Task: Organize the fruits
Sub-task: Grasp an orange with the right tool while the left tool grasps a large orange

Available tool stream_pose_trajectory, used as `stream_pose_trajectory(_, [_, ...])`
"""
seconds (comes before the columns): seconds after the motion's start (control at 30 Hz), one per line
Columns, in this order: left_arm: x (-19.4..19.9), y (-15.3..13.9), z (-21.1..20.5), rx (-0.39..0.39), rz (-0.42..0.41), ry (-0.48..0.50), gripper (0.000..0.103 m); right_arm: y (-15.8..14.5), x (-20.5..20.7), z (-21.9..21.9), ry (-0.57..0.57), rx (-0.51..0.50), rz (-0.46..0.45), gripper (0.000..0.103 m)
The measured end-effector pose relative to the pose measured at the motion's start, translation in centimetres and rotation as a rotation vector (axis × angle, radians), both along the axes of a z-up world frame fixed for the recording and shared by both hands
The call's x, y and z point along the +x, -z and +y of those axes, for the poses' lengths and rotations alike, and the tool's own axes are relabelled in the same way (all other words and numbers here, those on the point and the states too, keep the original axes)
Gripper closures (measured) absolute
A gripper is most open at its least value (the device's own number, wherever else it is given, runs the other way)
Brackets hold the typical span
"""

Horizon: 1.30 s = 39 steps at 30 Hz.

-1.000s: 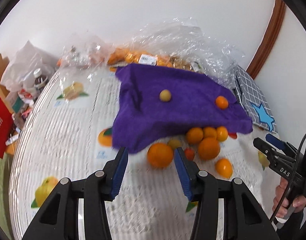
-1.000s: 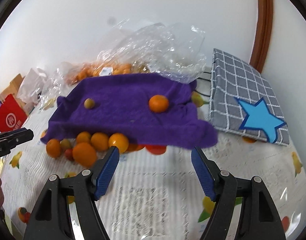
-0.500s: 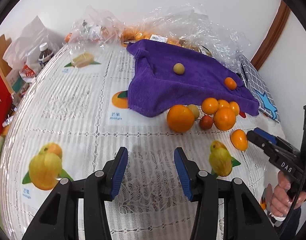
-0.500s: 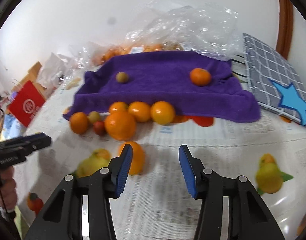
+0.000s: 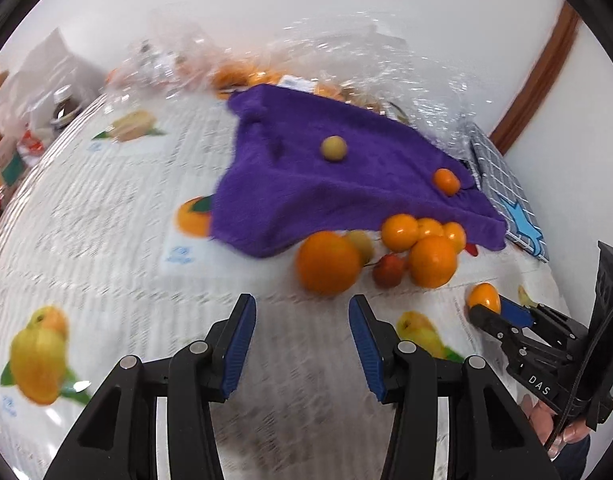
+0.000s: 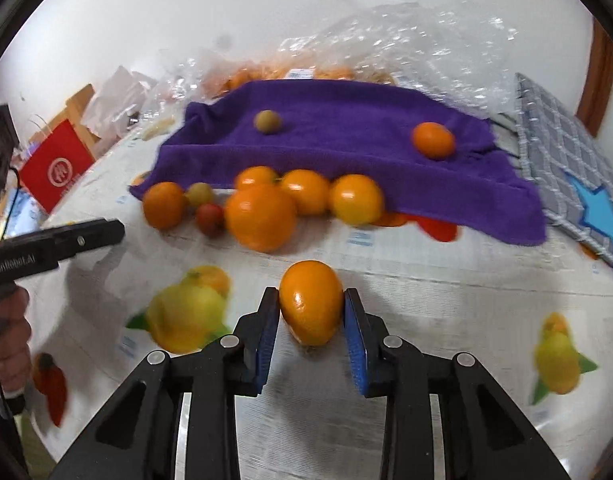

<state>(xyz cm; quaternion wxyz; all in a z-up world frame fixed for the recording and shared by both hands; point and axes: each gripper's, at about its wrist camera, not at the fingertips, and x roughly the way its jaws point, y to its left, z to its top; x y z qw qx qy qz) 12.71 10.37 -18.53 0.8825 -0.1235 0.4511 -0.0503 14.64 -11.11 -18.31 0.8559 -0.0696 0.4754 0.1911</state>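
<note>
It looks like a home. A white lace tablecloth printed with fruit (image 5: 106, 240) covers the table, below a plain white wall (image 5: 306, 0). Crumpled clear plastic bags (image 6: 406, 44) and a red paper shopping bag (image 6: 56, 168) lie around.

Bright, motion-blurred, fisheye-warped edges

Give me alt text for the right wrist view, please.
The right gripper has just closed its blue pads on a small orange fruit on the fruit-print tablecloth. Beyond it, more oranges cluster by a purple towel bearing two small fruits; the left gripper enters at left.
</note>
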Motion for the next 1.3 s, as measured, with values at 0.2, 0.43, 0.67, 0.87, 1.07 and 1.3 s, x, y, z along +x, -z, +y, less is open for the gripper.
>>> stream_pose_trajectory(0.2, [2.0, 1.1, -1.9, 0.036, -0.015, 0.001, 0.057, -0.2, 0.9, -4.6, 0.088, -0.023, -0.03, 0.071])
stream_pose_trajectory(0.43, [3.2, 1.4, -1.5, -0.002, -0.024, -0.045, 0.064, 0.2, 2.2, -7.7, 0.103, 0.072, 0.02, 0.071])
stream_pose_trajectory(0.67, [2.3, 1.0, -1.0, -0.045, -0.078, -0.047, 0.065, 0.3, 1.7, -7.1, 0.067, 0.056, -0.004, 0.071])
stream_pose_trajectory(0.87, [1.3, 0.1, -0.8, -0.067, -0.144, -0.043, 0.065, -0.1, 1.3, -7.5, 0.055, 0.106, -0.021, 0.071])
stream_pose_trajectory(1.07, [1.3, -0.1, -0.7, -0.102, -0.167, -0.016, 0.065, -0.3, 1.3, -7.9, 0.054, 0.15, -0.021, 0.071])
stream_pose_trajectory(1.3, [1.5, 0.1, -0.3, -0.122, -0.165, -0.022, 0.065, -0.3, 1.3, -7.9, 0.05, 0.159, -0.017, 0.071])
